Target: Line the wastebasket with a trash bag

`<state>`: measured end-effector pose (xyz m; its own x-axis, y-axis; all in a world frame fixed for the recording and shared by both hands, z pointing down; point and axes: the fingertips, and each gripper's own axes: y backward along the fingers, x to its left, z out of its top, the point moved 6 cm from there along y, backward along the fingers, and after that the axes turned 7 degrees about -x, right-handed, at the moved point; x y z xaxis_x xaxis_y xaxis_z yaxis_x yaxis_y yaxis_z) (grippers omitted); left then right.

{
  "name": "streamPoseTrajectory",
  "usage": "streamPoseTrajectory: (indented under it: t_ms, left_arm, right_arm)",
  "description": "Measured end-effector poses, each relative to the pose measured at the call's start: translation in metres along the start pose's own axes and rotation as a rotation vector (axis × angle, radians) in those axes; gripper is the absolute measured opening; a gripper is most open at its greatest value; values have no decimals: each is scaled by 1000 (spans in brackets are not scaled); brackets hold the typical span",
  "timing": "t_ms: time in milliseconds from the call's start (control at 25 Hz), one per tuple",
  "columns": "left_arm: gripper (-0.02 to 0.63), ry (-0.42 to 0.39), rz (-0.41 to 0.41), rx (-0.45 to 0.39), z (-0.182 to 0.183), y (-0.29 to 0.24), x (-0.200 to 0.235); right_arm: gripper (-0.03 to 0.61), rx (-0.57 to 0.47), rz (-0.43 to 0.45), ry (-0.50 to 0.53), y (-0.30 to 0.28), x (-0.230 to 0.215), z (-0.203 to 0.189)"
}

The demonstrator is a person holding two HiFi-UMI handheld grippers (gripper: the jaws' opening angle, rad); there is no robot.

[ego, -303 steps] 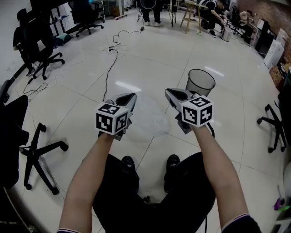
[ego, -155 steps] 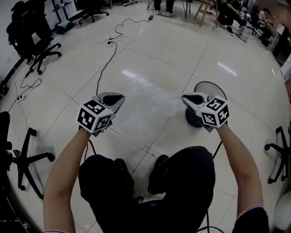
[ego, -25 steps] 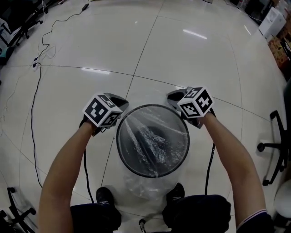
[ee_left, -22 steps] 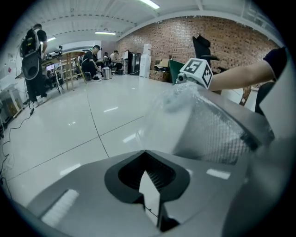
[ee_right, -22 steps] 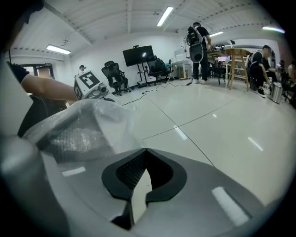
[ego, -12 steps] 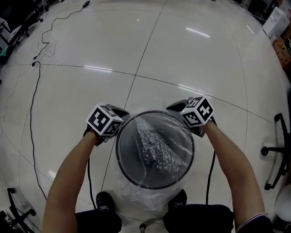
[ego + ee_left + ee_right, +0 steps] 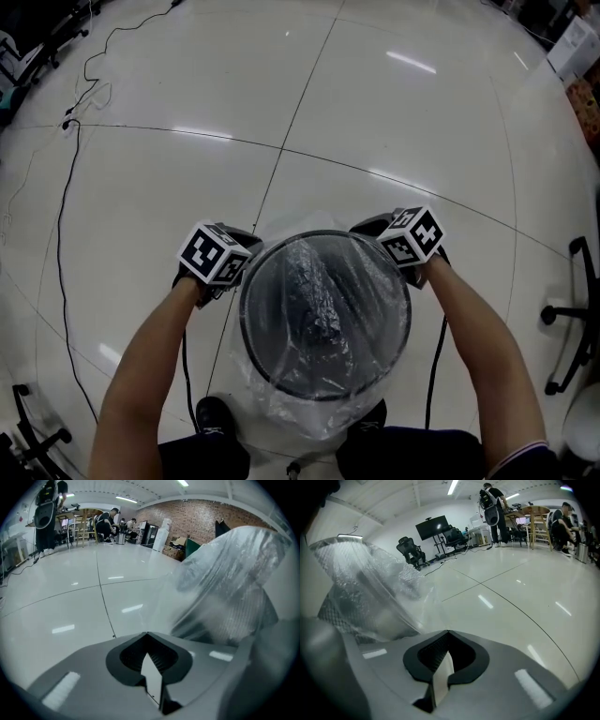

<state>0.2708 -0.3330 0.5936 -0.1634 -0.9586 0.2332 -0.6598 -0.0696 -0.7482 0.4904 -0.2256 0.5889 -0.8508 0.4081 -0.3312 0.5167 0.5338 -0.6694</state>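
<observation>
— Where are we working?
— We are standing on a glossy white tiled floor (image 7: 187, 84), with one black cable (image 7: 61, 216) trailing at left.
— And holding?
— Our two grippers, left gripper (image 7: 246, 242) and right gripper (image 7: 367, 229), are each pinching the one clear trash bag (image 7: 300, 424) draped over the single wastebasket (image 7: 323, 398) near our feet. Only the left gripper view is showing the far brick wall (image 7: 197, 513).

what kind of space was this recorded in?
Probably an open-plan office or lab: wheeled office chairs, a big screen on a stand, a brick wall, and a cable trailing over glossy floor tiles.
</observation>
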Motion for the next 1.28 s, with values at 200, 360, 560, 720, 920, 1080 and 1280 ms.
streamPoseTrajectory:
  t_ms: [200,360,560,720,920,1080,1280]
  left_arm:
    - [12,21,6,26,-13,-5,4]
    - [12,33,13,40,-18,-9,8]
    - [12,42,18,61,-23,-15,8]
    - [12,42,17,75,-29,-19,9]
    - [12,56,35,108,-38,-21,11]
    - [12,51,44,133,-44,-22,12]
    - [12,45,52,170,-53,-26,10]
  right_arm:
    - [2,26,-7,-19,-7,-8,-12]
    - [2,56,-21,-19,-16,-14,-20]
    - [2,70,-11,-31,-21,-15,-24]
    - [2,98,-21,-37,-25,-20,-33]
    - [2,110,-18,-54,-29,-19,-40]
    - [2,126,-18,-61,-31,-20,-44]
    - [2,149,-23,-64,-34,-21,-53]
